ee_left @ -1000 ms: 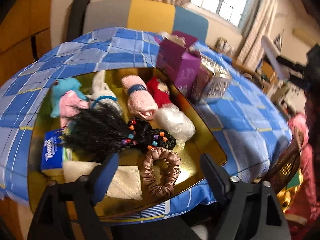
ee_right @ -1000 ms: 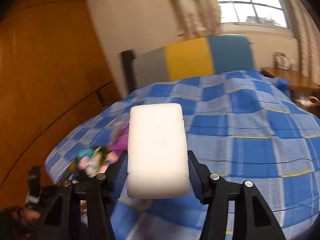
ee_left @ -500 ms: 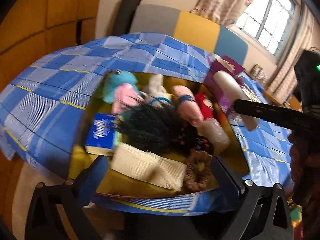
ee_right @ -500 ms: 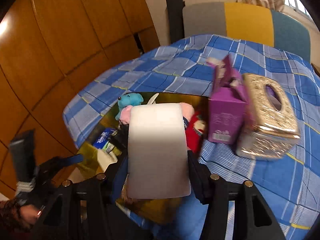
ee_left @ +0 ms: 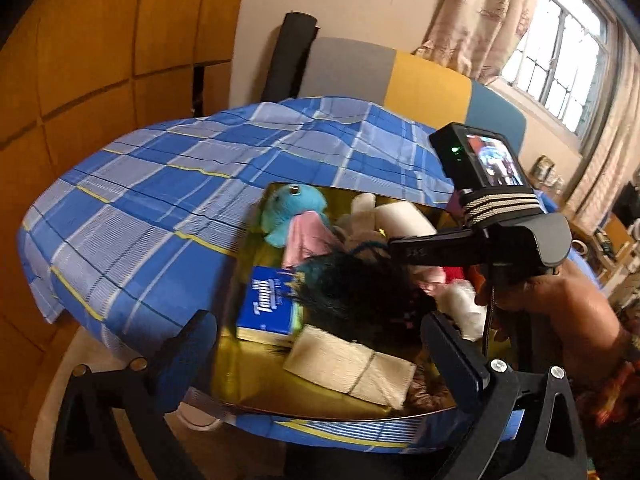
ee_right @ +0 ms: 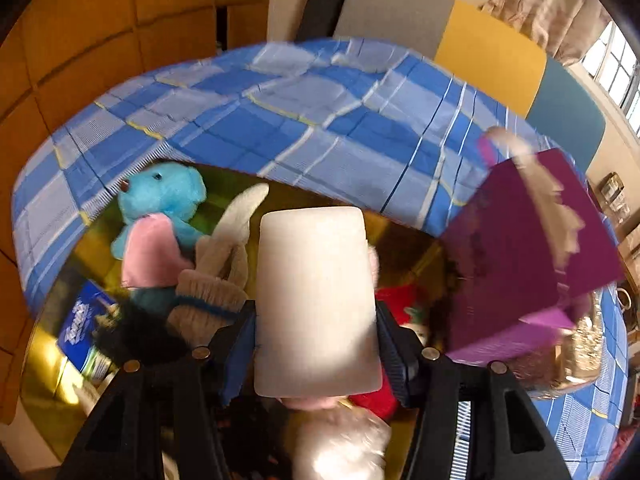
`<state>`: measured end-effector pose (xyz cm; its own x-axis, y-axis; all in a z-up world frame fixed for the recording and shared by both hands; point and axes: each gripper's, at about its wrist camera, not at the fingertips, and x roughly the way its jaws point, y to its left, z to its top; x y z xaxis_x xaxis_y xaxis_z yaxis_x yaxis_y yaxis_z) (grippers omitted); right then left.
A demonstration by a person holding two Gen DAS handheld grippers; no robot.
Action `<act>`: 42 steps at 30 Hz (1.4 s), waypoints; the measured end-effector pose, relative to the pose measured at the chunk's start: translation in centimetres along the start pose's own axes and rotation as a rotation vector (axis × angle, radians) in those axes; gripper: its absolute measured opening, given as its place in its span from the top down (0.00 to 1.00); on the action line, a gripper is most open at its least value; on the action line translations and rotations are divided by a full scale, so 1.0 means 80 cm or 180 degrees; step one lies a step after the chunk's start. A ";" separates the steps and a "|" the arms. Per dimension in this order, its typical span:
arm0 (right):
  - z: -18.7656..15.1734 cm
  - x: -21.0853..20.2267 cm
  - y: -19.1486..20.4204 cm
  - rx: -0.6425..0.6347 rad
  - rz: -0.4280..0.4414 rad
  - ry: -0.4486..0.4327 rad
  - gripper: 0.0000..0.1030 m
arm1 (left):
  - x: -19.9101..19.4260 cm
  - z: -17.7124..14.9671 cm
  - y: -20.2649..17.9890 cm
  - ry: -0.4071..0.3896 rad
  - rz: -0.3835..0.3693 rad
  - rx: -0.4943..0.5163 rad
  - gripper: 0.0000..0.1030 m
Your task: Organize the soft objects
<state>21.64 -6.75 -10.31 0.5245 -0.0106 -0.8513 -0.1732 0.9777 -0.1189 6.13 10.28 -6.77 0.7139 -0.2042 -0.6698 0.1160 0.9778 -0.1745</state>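
Daylight enters through the window [ee_left: 560, 44] at far right, blown out to white, while the wood wall at left stays dim. Fisheye bending curves the edges into dark corners. Motion blur smears the purple box [ee_right: 524, 264] and nearer soft items in the right wrist view.

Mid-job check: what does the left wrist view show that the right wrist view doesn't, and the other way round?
Left wrist only: the open left claw, the cream folded cloth, and the right claw's body seen from outside.
Right wrist only: the right claw shut on the white foam block, and the purple box.
Both: the gold tray, blue plush, and blue tissue pack.
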 end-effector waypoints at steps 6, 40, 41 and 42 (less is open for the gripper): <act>-0.003 -0.022 0.007 -0.0013 0.0442 -0.0141 0.31 | 0.002 -0.001 0.000 0.0042 0.0096 0.0002 0.00; -0.137 -0.194 -0.020 0.0645 -0.0078 -0.0750 0.28 | -0.038 -0.010 -0.043 -0.0034 0.0997 0.0278 0.00; -0.139 -0.195 -0.018 0.0655 -0.0079 -0.0748 0.28 | -0.039 -0.010 -0.042 -0.0018 0.0987 0.0263 0.00; -0.142 -0.197 -0.016 0.0667 -0.0080 -0.0753 0.28 | -0.040 -0.010 -0.041 -0.0008 0.0969 0.0246 0.00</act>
<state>4.14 -10.23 -2.54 0.7101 -0.0102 -0.7040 0.0049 0.9999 -0.0095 2.89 7.68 -4.67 0.7256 0.0987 -0.6810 -0.0514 0.9947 0.0894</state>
